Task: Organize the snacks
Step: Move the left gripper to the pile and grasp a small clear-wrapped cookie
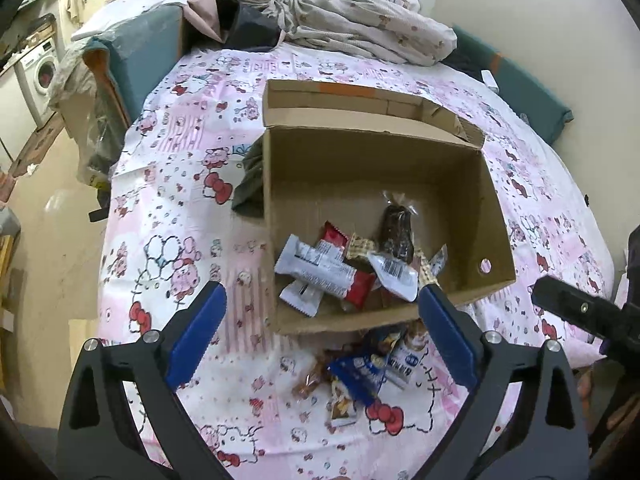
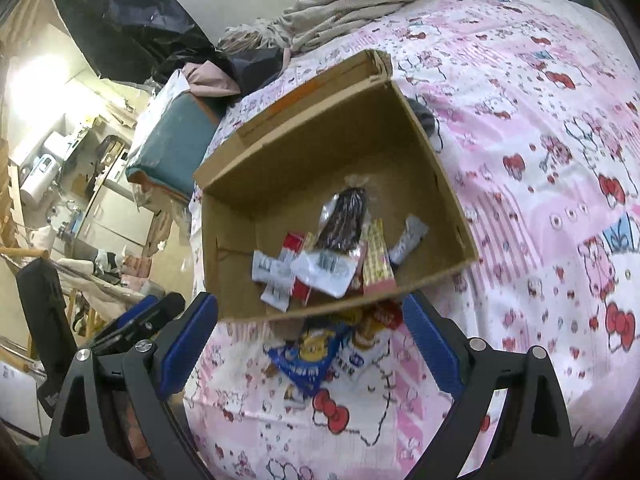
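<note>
A small heap of loose snack packets (image 1: 360,368) lies on a bed covered with a pink cartoon-print sheet (image 1: 192,208), just in front of an open cardboard box (image 1: 496,236). The left tongs (image 1: 320,320) hover above the heap with both blue jaws spread wide, holding nothing. The right tongs (image 2: 310,328) are likewise spread and empty, with a blue packet (image 2: 308,364) between their jaws. Inside the box, bunched toward its near wall, are several packets (white, red and yellow wrappers) and a dark snack in clear plastic (image 2: 344,220). Rumpled bedding (image 1: 360,24) lies beyond the box.
</note>
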`<state>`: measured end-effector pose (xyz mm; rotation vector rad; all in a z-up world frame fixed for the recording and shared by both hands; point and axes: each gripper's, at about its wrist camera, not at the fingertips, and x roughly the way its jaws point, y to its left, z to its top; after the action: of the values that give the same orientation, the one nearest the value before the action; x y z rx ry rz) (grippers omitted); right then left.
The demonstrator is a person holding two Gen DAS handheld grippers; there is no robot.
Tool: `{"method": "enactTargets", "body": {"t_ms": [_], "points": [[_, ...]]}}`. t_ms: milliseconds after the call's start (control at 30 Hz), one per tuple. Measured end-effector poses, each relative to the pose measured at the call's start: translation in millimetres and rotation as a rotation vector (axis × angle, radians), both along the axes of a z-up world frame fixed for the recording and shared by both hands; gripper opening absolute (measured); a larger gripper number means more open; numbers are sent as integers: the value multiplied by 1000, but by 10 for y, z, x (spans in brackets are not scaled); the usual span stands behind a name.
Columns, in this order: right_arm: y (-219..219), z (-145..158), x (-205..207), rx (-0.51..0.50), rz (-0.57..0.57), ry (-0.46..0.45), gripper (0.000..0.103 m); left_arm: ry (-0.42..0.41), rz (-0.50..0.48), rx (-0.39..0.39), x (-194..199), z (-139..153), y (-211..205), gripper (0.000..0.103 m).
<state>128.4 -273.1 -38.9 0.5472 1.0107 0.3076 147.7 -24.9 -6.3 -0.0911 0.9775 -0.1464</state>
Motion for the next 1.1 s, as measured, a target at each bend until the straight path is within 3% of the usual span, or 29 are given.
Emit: {"method": "enactTargets", "body": {"t_ms": [233, 567, 1100], "points": [[57, -96, -240, 3, -3, 44, 96, 22, 39, 9, -205, -24, 104, 95], [29, -439, -354, -3, -51, 197, 96, 110, 77, 7, -337, -221, 201, 95], [-28, -592, -273, 48, -89, 265, 96, 205, 121, 3, -227, -489, 252, 95]]}}
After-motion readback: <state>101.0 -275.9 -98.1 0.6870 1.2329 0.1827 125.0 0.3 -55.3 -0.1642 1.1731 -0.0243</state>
